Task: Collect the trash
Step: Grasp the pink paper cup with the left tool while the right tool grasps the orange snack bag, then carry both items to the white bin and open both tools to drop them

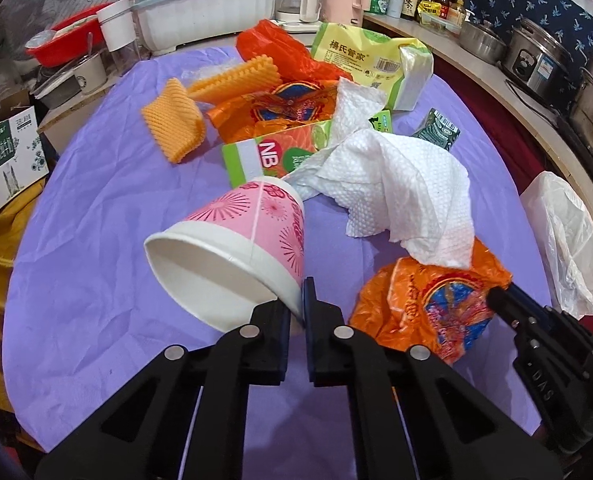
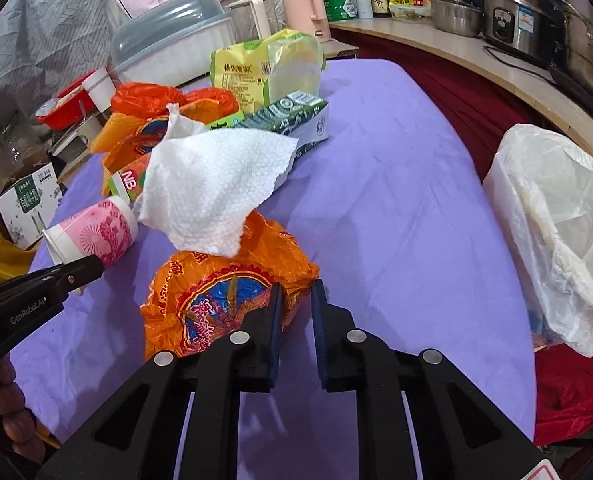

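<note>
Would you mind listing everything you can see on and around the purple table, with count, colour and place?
paper cup: 1, pink and white, on its side, near left, rim pinched by the left gripper
paper towel: 1, white, crumpled, table middle, draped onto the near wrapper
orange wrappers: 2, orange with blue print, one near, one farther back
foam nets: 2, orange, far left
NB box: 1, green and orange, middle
green carton: 1, dark green, right of the towel
yellow-green packet: 1, far end
red bag: 1, far end
trash bag: 1, white, right of the table
table: 1, purple cover
left gripper: black, shut on the cup
right gripper: black, fingers on the near wrapper
</note>
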Motion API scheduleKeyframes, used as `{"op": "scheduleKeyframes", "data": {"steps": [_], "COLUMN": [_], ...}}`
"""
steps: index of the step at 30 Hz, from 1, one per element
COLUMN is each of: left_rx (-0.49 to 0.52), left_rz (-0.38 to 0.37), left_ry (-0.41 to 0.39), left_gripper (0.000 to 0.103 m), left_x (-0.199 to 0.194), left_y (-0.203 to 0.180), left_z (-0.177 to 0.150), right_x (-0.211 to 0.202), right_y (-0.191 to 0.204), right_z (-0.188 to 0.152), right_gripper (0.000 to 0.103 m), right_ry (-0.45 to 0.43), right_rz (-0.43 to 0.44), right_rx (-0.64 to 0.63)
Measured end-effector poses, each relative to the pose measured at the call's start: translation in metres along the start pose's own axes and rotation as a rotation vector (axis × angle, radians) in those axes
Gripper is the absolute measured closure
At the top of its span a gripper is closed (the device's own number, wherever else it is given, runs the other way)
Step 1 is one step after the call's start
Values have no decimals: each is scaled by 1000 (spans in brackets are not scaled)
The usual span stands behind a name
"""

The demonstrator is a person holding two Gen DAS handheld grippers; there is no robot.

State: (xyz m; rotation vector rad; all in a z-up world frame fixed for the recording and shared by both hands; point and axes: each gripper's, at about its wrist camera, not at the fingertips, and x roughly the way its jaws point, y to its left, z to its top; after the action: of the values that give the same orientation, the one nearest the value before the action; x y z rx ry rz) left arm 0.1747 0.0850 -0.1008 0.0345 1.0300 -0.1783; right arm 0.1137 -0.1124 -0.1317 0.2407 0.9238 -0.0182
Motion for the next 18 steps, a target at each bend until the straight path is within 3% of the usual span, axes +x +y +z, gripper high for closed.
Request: {"op": "scheduleKeyframes", "data": {"steps": [9,18], "left_rx": [2,32], "left_rz": [11,-29], "left_ry": [-26,-73], "left_gripper": [101,101], "left_x": [-29,-65], "left_y": [7,-6], "left_z": [-18,-25], "right_x": [-41,-94], "right_y": [-12,-41], "right_z": [-6,-2], "right_gripper": [91,91], "right_ry": [-70,-176], "right_rz": [-51,-128], "right_rx": [15,70]}}
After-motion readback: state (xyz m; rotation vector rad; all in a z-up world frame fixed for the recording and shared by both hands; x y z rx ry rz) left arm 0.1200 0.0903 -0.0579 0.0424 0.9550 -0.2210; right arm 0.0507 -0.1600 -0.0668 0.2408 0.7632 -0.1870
